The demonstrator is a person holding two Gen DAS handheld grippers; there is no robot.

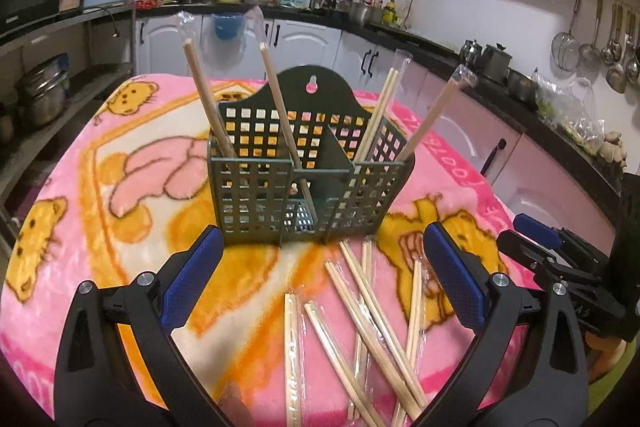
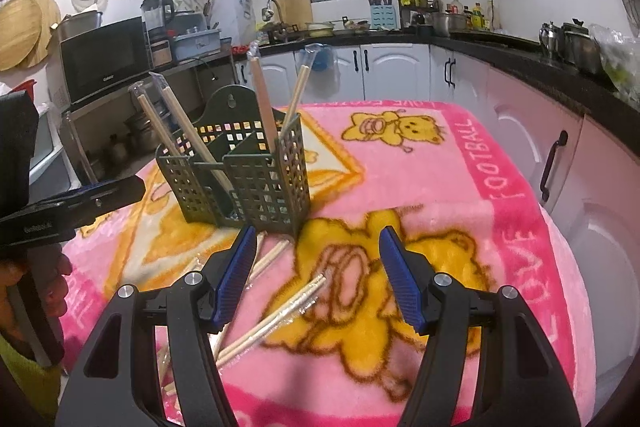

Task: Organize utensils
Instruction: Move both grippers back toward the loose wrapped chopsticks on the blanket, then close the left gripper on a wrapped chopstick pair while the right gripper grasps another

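A dark green slotted utensil holder (image 1: pixel 304 183) (image 2: pixel 240 179) stands on the pink blanket, with several wrapped chopstick pairs (image 1: pixel 276 99) (image 2: pixel 262 107) leaning in its compartments. More wrapped chopstick pairs (image 1: pixel 368 315) (image 2: pixel 276 319) lie loose on the blanket in front of it. My left gripper (image 1: pixel 322 267) hovers open just short of the holder, above the loose pile, nothing between its fingers. My right gripper (image 2: pixel 316 267) is open too, over the blanket to the right of the holder, with one loose pair under its gap. Each gripper shows at the edge of the other's view.
The pink cartoon blanket (image 2: pixel 460 187) covers the whole table. White cabinets and a dark counter (image 2: pixel 520 55) crowded with pots and bottles run behind and to the right. Shelves with a microwave (image 2: pixel 104 59) stand left. A person's hand (image 2: pixel 56 283) holds the left gripper.
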